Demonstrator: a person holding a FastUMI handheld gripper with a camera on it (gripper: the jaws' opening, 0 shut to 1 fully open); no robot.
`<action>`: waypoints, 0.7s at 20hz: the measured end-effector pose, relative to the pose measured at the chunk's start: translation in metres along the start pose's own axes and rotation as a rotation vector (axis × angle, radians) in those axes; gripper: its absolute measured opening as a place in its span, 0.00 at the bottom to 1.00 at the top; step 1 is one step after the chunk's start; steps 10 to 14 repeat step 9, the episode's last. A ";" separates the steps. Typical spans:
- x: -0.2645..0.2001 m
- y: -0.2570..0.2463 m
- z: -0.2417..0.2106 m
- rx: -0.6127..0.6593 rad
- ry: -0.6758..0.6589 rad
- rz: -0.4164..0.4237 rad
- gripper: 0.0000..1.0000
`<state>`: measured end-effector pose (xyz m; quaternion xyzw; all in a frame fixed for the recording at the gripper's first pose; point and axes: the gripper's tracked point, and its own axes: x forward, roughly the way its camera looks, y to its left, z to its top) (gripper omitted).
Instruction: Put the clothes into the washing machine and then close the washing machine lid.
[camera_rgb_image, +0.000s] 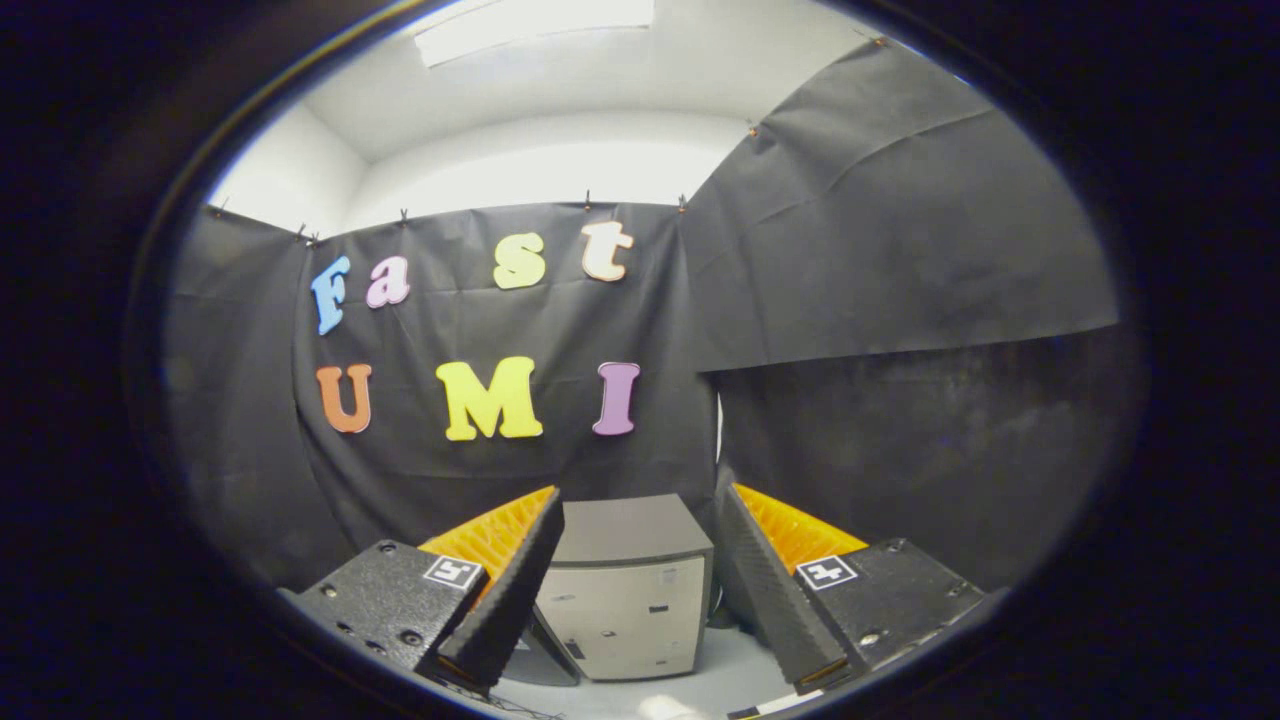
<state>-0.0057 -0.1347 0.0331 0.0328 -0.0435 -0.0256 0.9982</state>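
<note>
The washing machine (628, 590) is cased in smooth matt metal (plastic possibly); matt, creased cloth (900, 240) is hung behind.

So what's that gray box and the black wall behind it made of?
The gray box, seen between the open fingers of the gripper and beyond them, looks like smooth painted metal or plastic: flat panels, dull sheen. The black wall looks like thin matte cloth: it creases and hangs from clips.

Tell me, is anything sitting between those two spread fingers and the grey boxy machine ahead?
Nothing. In the gripper view the open gripper holds nothing, and a bare stretch of pale floor separates its fingers from the grey box-shaped washing machine.
</note>
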 end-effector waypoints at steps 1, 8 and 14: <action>-0.005 0.000 0.004 -0.005 -0.010 0.001 0.99; -0.026 0.021 0.006 -0.011 0.008 0.082 0.99; -0.028 0.023 0.005 -0.012 0.016 0.086 0.99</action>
